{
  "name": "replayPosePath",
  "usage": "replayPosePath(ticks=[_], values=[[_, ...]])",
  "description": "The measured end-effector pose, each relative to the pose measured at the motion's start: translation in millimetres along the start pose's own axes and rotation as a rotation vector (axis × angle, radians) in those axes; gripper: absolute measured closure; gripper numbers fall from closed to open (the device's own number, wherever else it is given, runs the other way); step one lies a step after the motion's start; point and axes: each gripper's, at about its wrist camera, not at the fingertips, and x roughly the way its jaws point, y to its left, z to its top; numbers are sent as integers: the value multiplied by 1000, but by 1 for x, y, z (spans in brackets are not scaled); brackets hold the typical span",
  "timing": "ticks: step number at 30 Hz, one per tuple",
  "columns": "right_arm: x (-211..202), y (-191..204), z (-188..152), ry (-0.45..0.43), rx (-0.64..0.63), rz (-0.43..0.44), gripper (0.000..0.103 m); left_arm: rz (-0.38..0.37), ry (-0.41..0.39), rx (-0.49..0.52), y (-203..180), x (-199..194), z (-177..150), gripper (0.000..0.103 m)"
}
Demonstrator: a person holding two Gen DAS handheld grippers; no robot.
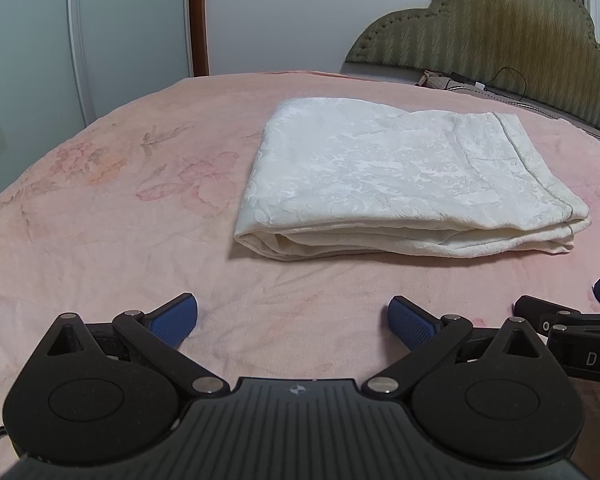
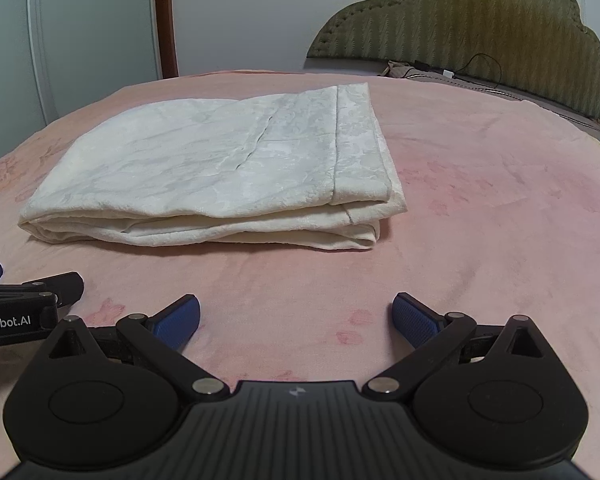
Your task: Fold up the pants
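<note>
Left wrist view: left gripper (image 1: pixel 293 320) is hovering low over the pink bedspread (image 1: pixel 100 208), jaws spread wide, nothing between the 2 blue pads (image 1: pixel 176 318). The white pants (image 1: pixel 404 184) are lying folded into a flat stack on the bedspread, ahead of the gripper and a bit to its right, well apart from the fingertips. Stacked fold edges are facing the camera. Part of the right gripper (image 1: pixel 572 320) is poking in at the right edge, just beside the left one. An olive padded headboard (image 1: pixel 500 36) is standing at the far right, with a black cable (image 1: pixel 508 80) lying at its base. A pale wardrobe door (image 1: pixel 28 40) is showing far left.

Right wrist view: right gripper (image 2: pixel 296 318) is also hovering over the bedspread (image 2: pixel 480 200), jaws wide, gripping nothing. The pants (image 2: pixel 228 168) are sitting ahead and to the left, a hem band running along their right side, not touching either gripper. Left gripper (image 2: pixel 28 300) is showing at the left edge. Headboard (image 2: pixel 480 24) is standing far right.
</note>
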Motion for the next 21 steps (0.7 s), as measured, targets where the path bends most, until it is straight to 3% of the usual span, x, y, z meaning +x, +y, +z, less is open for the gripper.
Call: replayPosePath(ticks=[21], values=[[-4, 5, -3, -3, -51, 25, 0, 3, 0, 7, 0, -1, 0, 0]])
